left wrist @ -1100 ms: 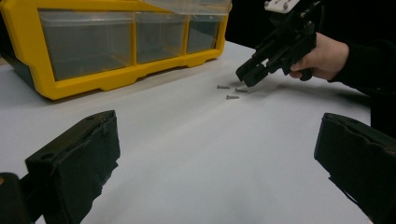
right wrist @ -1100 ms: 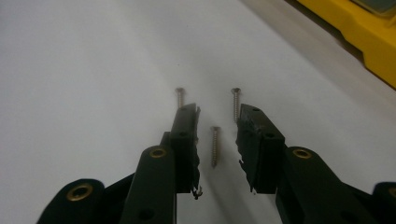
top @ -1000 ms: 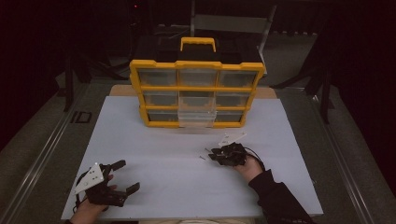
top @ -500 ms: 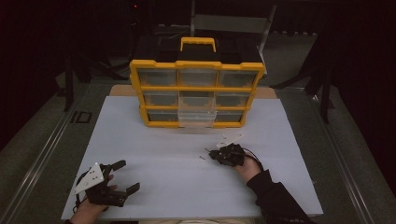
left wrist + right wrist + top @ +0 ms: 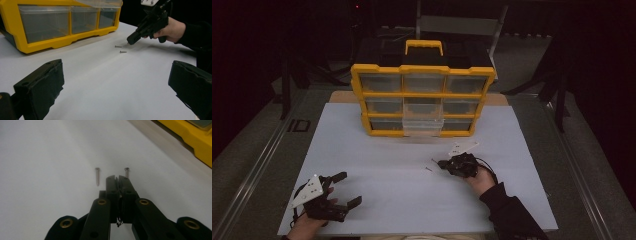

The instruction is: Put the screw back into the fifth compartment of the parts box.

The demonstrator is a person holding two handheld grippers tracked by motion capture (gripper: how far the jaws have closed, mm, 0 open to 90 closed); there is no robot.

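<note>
Two small metal screws lie on the white table top, one (image 5: 97, 176) to the left of my right gripper's tips and the other (image 5: 127, 172) just past its right jaw. My right gripper (image 5: 117, 178) is shut, jaws pressed together, and I see nothing between them. From above it (image 5: 441, 163) points left with its tip beside the screws (image 5: 428, 170). The left gripper view has its tip (image 5: 130, 41) low over the table next to both screws (image 5: 122, 52). My left gripper (image 5: 350, 188) stands wide open near the front left edge, empty (image 5: 117, 66).
A yellow organizer (image 5: 422, 95) with clear drawers and a handle stands at the back of the table; its bottom middle drawer (image 5: 423, 128) sticks out a little. The white top (image 5: 402, 200) spreads between the two hands. Dark floor and stands surround the table.
</note>
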